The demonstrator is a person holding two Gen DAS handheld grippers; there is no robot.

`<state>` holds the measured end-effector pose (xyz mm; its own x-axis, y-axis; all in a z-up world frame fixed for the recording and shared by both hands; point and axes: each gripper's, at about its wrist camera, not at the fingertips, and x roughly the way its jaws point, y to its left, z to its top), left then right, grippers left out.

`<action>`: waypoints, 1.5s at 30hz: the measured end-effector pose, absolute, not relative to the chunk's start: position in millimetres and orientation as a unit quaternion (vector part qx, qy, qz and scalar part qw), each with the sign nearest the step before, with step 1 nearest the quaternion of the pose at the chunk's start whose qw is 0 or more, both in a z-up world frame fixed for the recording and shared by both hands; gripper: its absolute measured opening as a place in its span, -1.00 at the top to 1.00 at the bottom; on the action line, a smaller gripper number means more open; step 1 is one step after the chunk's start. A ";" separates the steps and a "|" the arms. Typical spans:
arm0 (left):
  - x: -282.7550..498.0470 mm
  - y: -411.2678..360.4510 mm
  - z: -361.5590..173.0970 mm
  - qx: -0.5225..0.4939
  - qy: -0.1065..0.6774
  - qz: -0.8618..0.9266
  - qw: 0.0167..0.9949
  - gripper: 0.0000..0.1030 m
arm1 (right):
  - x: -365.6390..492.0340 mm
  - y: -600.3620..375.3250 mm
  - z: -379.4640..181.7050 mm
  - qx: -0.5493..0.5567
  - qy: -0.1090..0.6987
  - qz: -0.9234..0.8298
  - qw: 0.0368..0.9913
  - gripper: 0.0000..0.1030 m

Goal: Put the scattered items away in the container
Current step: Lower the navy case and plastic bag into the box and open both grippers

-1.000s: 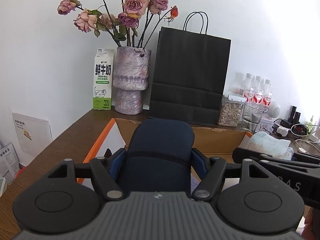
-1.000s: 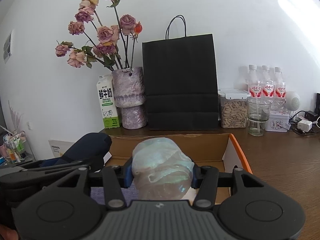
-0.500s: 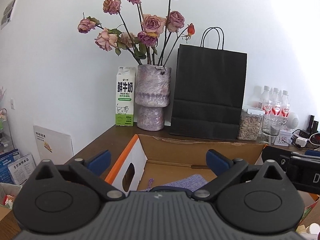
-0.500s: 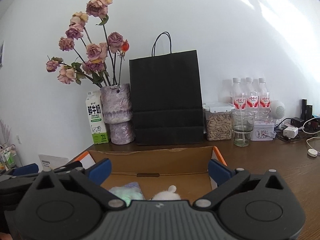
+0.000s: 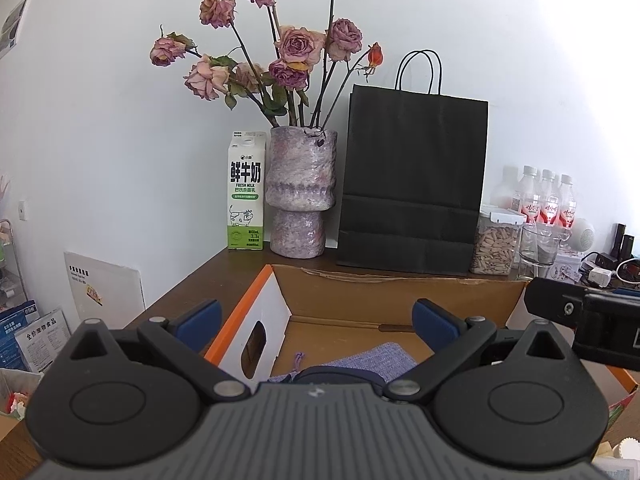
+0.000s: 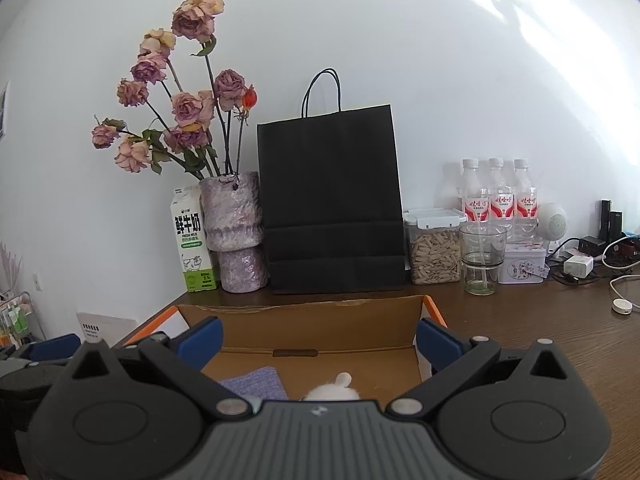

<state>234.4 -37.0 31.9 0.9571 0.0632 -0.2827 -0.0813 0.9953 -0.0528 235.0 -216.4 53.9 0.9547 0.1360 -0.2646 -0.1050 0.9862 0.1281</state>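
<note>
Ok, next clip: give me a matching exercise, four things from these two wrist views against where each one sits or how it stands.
Things:
1. milk carton
2. purple cloth pouch
3. drinking glass
4. left gripper

Places or states:
A. lying inside the cardboard box
B. on the table in front of the water bottles
C. jaws open, nothing between them
D. against the wall, left of the vase

Pairs: 1-D, 2-A, 3-B, 4-C
</note>
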 end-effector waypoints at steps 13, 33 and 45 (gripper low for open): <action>225.4 -39.5 30.4 -0.025 0.136 0.014 0.990 -1.00 | 224.9 -220.5 57.2 0.060 0.129 0.050 0.989 -1.00; 211.4 -35.9 22.7 -0.026 0.151 0.000 0.988 -1.00 | 209.9 -217.8 54.5 0.043 0.122 0.057 0.990 -1.00; 205.8 -36.8 19.4 -0.019 0.145 -0.006 0.989 -1.00 | 199.9 -218.7 48.1 0.031 0.123 0.062 0.990 -1.00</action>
<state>205.8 -36.8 19.4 0.9580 -0.0171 -0.2861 0.0062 0.9992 -0.0390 199.9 -218.7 48.1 0.9619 0.1309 -0.2402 -0.1157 0.9904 0.0761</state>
